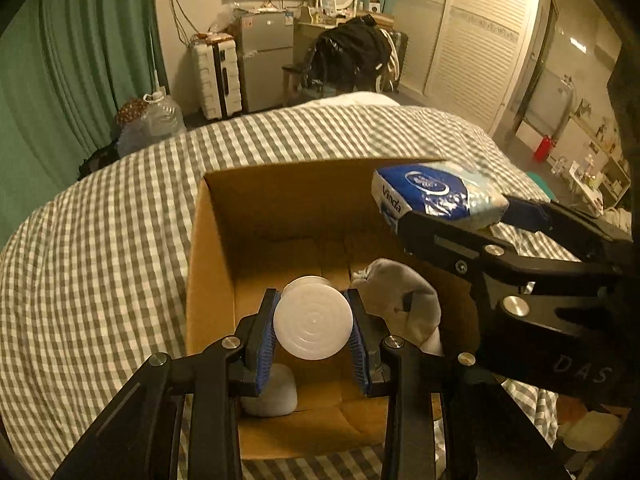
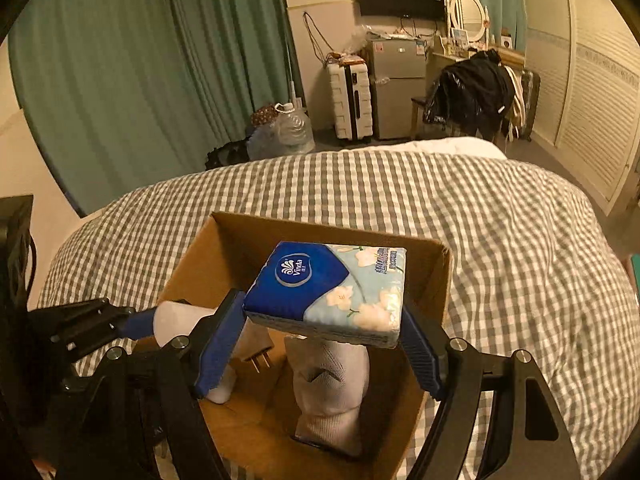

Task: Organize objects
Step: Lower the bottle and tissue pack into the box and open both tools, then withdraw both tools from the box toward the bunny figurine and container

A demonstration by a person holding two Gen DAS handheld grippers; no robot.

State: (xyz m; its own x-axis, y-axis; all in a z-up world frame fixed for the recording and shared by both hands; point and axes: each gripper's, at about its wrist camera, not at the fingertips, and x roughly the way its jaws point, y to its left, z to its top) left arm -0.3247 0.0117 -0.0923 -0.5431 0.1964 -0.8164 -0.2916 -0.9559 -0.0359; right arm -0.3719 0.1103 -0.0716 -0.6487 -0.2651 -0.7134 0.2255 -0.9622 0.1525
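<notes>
Tissue pack [image 2: 326,292] sits pinched between the right gripper [image 2: 322,340] pads above the cardboard box [image 2: 236,240]; left gripper [image 1: 312,336] squeezes a white bottle [image 1: 313,328] over it.

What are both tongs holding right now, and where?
Left tongs clamp a white bottle by its sides. Right tongs pinch a Vinda tissue pack across its two short ends.
</notes>
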